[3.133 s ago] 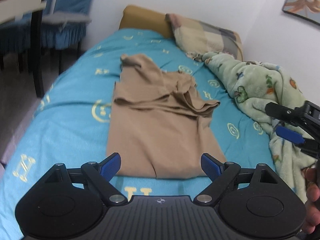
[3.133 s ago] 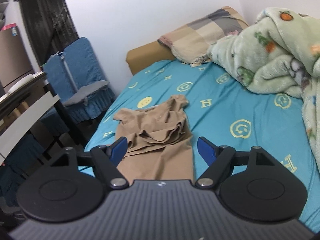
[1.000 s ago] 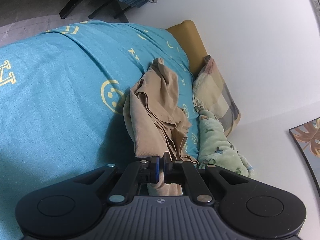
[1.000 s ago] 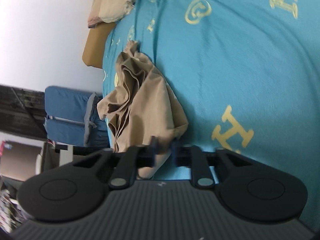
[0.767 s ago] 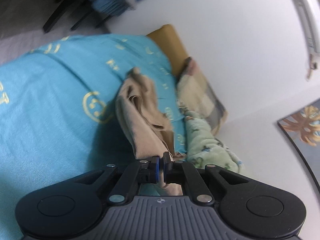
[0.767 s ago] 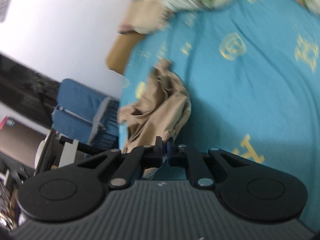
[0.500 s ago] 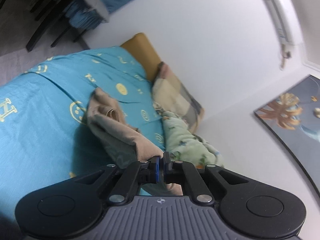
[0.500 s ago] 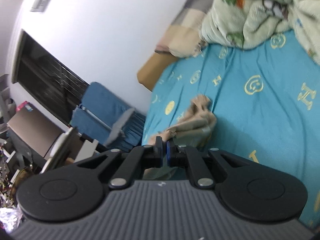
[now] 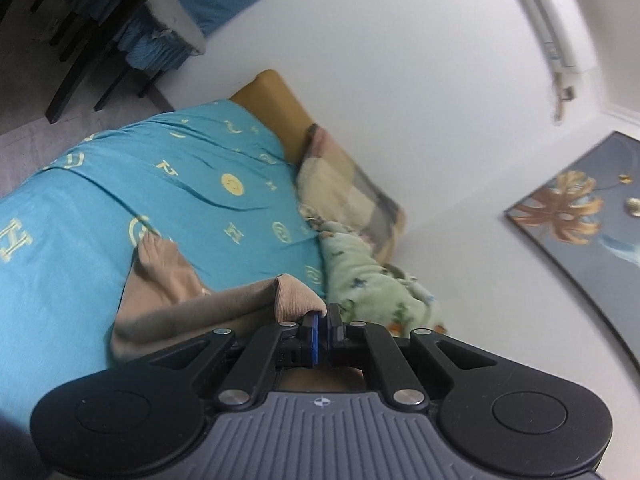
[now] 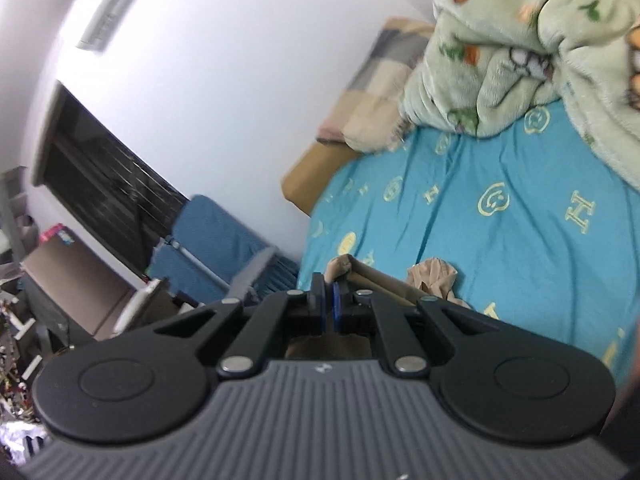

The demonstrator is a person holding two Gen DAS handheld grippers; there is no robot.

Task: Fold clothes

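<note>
Two handheld grippers each pinch a corner of one tan ribbed garment (image 9: 224, 300) and hold it raised above a bed.

From the left wrist camera, the left gripper (image 9: 322, 330) has its blue-padded fingers pressed together on a folded edge of the tan cloth. From that clamped edge the fabric runs down and to the left, and its far end rests crumpled on the turquoise bedsheet (image 9: 120, 184), which is printed with yellow letters and smiley faces. Beyond the garment, a pale green fleece blanket (image 9: 368, 280) with small cartoon prints lies bunched along the bed's right side. A checked beige pillow (image 9: 344, 196) sits past it, against a mustard-coloured headboard (image 9: 268, 92). On the white wall hang a framed leaf painting (image 9: 576, 220) and an air conditioner unit (image 9: 548, 20). Dark-legged chairs with blue covers (image 9: 160, 28) stand on the floor at the upper left.

From the right wrist camera, the right gripper (image 10: 329, 304) is likewise clamped tight on a tan fabric edge that pokes up just above its fingertips. More of the garment shows as a small wrinkled bunch on the sheet just to the right. The green blanket fills the upper right, and a dark window (image 10: 100, 192) is set in the wall at left.
</note>
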